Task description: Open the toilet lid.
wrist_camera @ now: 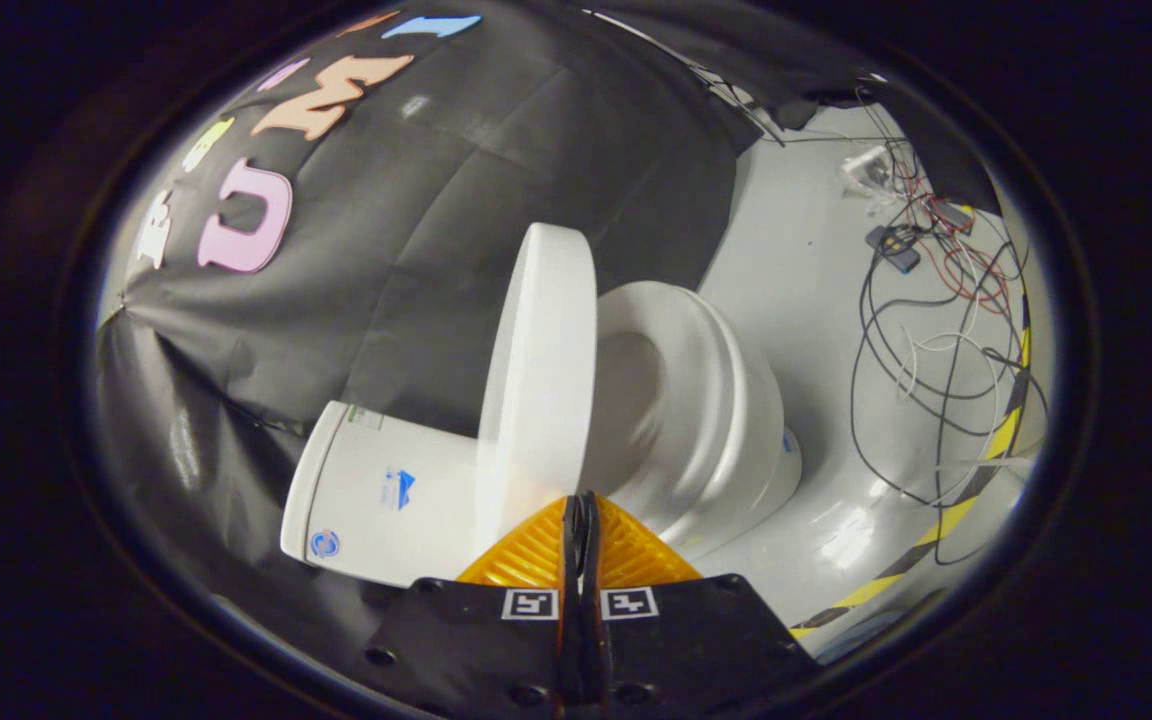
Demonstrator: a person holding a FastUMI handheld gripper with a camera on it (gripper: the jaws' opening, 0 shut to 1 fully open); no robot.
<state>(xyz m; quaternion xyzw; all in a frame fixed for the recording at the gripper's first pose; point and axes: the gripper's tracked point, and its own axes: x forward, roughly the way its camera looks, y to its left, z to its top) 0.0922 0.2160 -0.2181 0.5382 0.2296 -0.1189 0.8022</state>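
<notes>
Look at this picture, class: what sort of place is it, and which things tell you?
Probably a mock bathroom in a recording booth, not a real one. A toilet with its lid up stands before a black cloth wall, loose cables lie on the floor, and the gripper is shut.

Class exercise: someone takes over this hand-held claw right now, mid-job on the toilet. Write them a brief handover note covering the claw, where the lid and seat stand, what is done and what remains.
Claw: fingers closed together, holding nothing, tips just short of the lid's lower edge.
Toilet lid: raised, standing roughly upright just ahead of the fingers, next to the tank.
Seat: down on the bowl, beyond the lid, opening uncovered.
Done: lid looks open.
Left: probably only checking that the lid rests steady, then drawing the claw back.
Note: loose cables lie on the floor past the toilet.
</notes>
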